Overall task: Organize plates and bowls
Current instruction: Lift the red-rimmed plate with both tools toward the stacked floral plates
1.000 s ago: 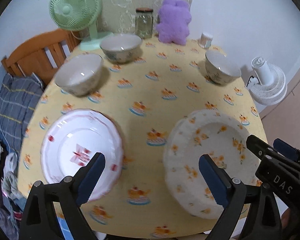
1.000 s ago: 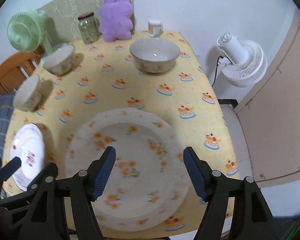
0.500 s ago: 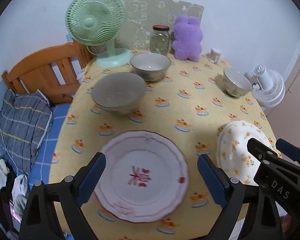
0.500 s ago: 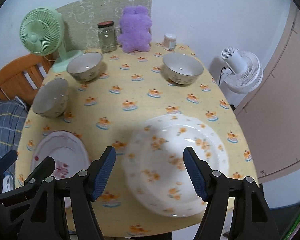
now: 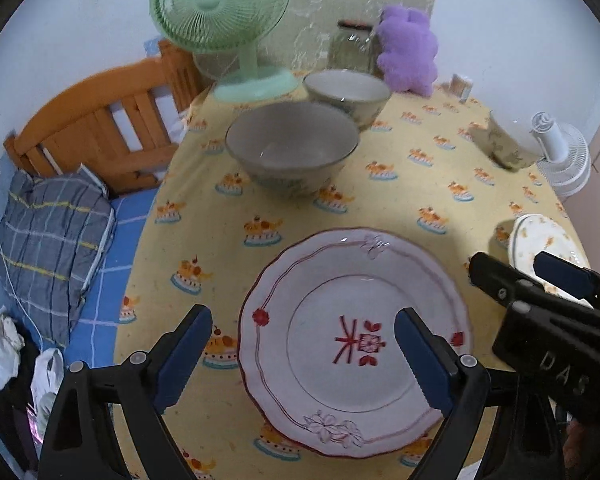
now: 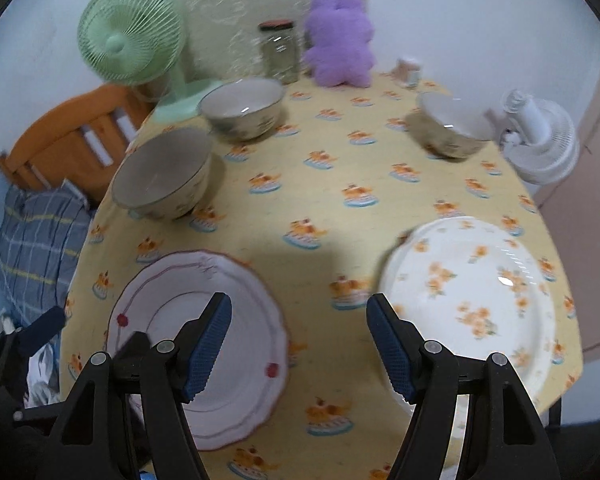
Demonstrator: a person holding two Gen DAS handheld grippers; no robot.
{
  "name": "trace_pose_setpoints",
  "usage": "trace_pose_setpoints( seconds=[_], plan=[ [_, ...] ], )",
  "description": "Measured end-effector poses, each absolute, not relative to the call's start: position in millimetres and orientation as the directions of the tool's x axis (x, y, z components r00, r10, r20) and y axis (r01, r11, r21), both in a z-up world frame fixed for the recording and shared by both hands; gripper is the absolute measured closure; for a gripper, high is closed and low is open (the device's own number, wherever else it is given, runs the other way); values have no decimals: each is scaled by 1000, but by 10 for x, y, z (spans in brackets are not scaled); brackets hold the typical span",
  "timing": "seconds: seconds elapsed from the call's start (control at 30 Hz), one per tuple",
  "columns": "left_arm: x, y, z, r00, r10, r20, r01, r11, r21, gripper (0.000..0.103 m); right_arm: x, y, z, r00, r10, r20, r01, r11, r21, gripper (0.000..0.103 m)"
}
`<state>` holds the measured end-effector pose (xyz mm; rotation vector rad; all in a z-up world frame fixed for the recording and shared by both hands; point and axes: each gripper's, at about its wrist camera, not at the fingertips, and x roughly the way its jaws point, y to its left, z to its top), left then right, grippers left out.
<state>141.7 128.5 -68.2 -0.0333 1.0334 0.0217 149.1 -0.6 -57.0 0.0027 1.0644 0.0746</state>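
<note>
Blue ribbed pads line the black fingers of the left gripper (image 5: 300, 354), which stand wide apart with nothing pressed between them. Below and between those fingers lies the white scalloped plate with a red rim line and red flower marks (image 5: 354, 340), flat on the yellow tablecloth printed with small cakes (image 5: 400, 200). Beyond the fingertips sits a grey ceramic bowl (image 5: 292, 146), and a second cream patterned bowl (image 5: 346, 92) stands just behind it, near the mint-green desk fan (image 5: 224, 12).

The right gripper (image 6: 299, 342) also has its fingers spread, empty, over bare cloth. Its left finger overlaps the red-rimmed plate, while the white plate with orange flowers (image 6: 470, 292) lies just outside its right finger, at the table's near edge. A third cream bowl (image 6: 450, 124) sits far ahead to the right, well apart from both plates.
</note>
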Motion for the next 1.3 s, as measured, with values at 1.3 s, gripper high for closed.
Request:
trace_pose_setpoints(
  seconds=[1.3],
  plan=[
    [1644, 1335, -1233, 379, -39, -924, 13, 999, -37, 43, 1763, 257, -1269, 292, -31, -956, -39, 998, -44, 49]
  ],
)
